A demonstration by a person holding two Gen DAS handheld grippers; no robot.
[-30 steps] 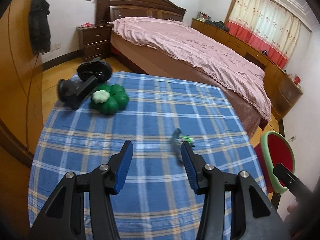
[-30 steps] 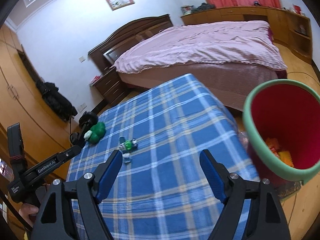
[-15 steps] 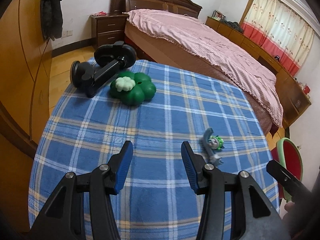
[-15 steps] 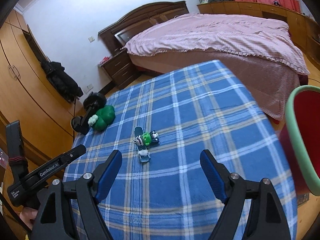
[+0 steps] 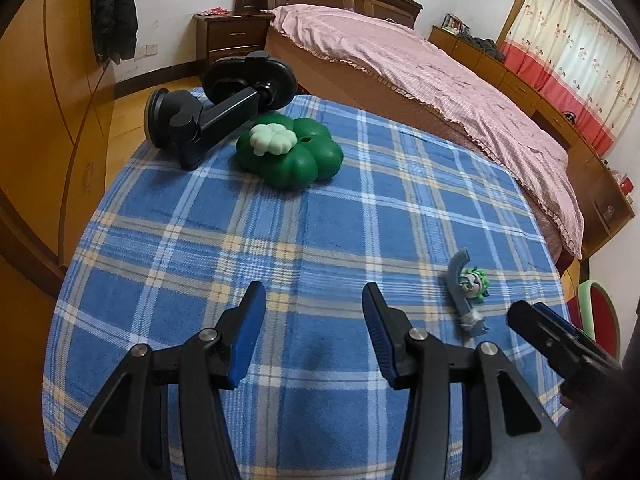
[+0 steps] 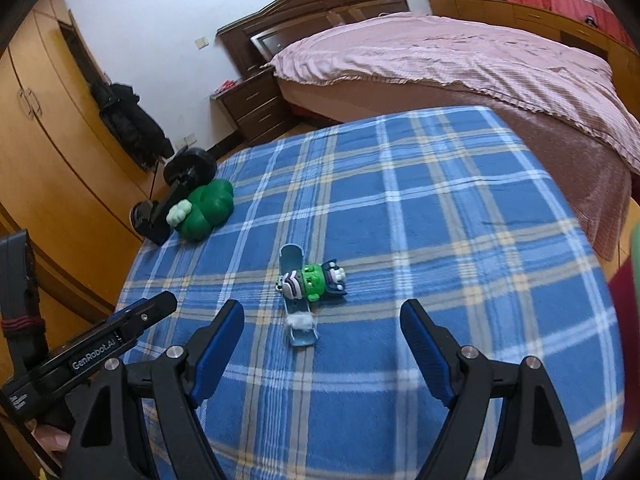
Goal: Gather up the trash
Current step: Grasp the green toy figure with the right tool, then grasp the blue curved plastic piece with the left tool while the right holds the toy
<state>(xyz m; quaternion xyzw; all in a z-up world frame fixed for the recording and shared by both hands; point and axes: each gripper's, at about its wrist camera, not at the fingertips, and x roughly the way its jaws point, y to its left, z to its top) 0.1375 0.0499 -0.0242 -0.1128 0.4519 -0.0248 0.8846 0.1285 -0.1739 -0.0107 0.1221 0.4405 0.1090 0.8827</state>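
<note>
A small green figure on a pale blue snowboard [image 6: 306, 288] lies on the blue plaid table [image 6: 440, 208]; it also shows in the left wrist view [image 5: 468, 288]. My right gripper [image 6: 322, 344] is open and empty, just short of the figure, which sits between and ahead of its fingers. My left gripper [image 5: 314, 320] is open and empty over the table's near middle, left of the figure. A green clover-shaped object [image 5: 290, 156] with a pale top and a black suction phone mount [image 5: 216, 108] lie at the far left. The red bin with a green rim [image 5: 596, 316] stands off the table's right edge.
A bed with a pink cover [image 5: 420, 64] runs beyond the table. Wooden wardrobes [image 6: 48, 152] line the left wall. A dark nightstand [image 5: 232, 32] stands by the headboard. The right gripper's finger [image 5: 552, 332] shows at the left view's right edge.
Both grippers have swung left over the table. The right gripper has closed in on the snowboard figure, and the red bin has slid out of its view. Both stay open.
</note>
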